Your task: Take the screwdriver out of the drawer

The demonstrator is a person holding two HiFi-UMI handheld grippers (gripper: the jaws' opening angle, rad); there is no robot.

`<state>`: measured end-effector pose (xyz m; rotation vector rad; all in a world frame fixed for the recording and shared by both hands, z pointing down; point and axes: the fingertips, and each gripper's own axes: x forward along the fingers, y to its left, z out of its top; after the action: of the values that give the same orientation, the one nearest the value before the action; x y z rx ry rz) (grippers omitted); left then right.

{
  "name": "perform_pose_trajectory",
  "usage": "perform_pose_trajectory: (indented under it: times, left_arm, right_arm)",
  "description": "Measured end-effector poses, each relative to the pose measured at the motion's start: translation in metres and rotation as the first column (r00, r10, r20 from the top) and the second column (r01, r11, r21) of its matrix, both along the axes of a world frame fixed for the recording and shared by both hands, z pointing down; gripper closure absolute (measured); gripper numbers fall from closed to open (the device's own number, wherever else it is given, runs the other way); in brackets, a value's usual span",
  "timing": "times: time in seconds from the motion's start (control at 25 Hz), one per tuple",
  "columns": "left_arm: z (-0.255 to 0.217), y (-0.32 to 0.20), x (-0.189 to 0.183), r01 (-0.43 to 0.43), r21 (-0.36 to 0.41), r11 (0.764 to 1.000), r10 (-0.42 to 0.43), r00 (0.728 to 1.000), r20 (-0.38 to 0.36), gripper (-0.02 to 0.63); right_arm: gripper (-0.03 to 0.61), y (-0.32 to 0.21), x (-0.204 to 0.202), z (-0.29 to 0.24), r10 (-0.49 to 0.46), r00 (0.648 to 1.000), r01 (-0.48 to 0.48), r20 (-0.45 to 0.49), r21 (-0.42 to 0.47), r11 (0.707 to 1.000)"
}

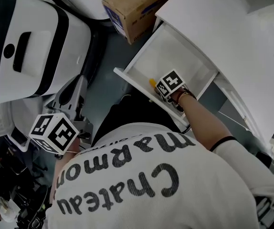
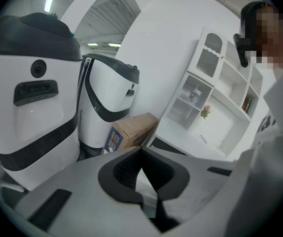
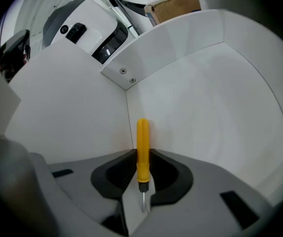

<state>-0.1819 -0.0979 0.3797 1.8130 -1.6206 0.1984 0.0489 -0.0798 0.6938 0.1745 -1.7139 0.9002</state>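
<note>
Yellow screwdriver (image 3: 142, 142) is clamped in my right tongs (image 3: 141, 155), lengthwise along them, in the drawer (image 3: 205, 107) corner; my left tongs (image 2: 141, 151), outside it, are closed and empty.

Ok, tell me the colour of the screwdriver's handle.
Yellow. The screwdriver shows best in the right gripper view.

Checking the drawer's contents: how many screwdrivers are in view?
1: a yellow screwdriver in a corner of the drawer, gripped by the right tongs. Part of the drawer is hidden, so more are possible.
</note>
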Motion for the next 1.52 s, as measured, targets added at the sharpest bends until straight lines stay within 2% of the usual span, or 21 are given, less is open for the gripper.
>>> perform_pose_trajectory:
  times: [0.24, 0.48, 0.64, 0.92, 1.12, 1.52]
  left_arm:
    - [-0.011, -0.023, 0.021, -0.096, 0.048, 0.994, 0.097, 0.995, -0.022, 0.591]
    - [-0.028, -0.056, 0.048, -0.211, 0.122, 0.97, 0.217, 0.975, -0.038, 0.591]
    - [-0.039, -0.069, 0.065, -0.266, 0.147, 0.953, 0.277, 0.959, -0.055, 0.591]
    - [-0.065, -0.097, 0.096, -0.379, 0.225, 0.898, 0.402, 0.913, -0.07, 0.591]
    - [-0.079, -0.102, 0.114, -0.433, 0.25, 0.866, 0.465, 0.882, -0.082, 0.591]
    - [-0.098, -0.111, 0.16, -0.557, 0.301, 0.774, 0.601, 0.796, -0.075, 0.591]
  right_arm:
    - [0.488, -0.011, 0.023, -0.017, 0.174, 0.985, -0.174, 0.0, 0.021, 0.985]
    - [0.488, -0.027, 0.045, -0.043, 0.321, 0.947, -0.322, 0.019, 0.092, 0.942]
    - [0.488, -0.027, 0.057, -0.065, 0.418, 0.907, -0.421, 0.046, 0.107, 0.901]
    - [0.488, -0.046, 0.076, -0.102, 0.57, 0.814, -0.58, 0.108, 0.194, 0.791]
    - [0.488, -0.05, 0.087, -0.132, 0.65, 0.744, -0.667, 0.156, 0.238, 0.706]
    - [0.488, -0.078, 0.101, -0.2, 0.726, 0.612, -0.789, 0.312, 0.294, 0.539]
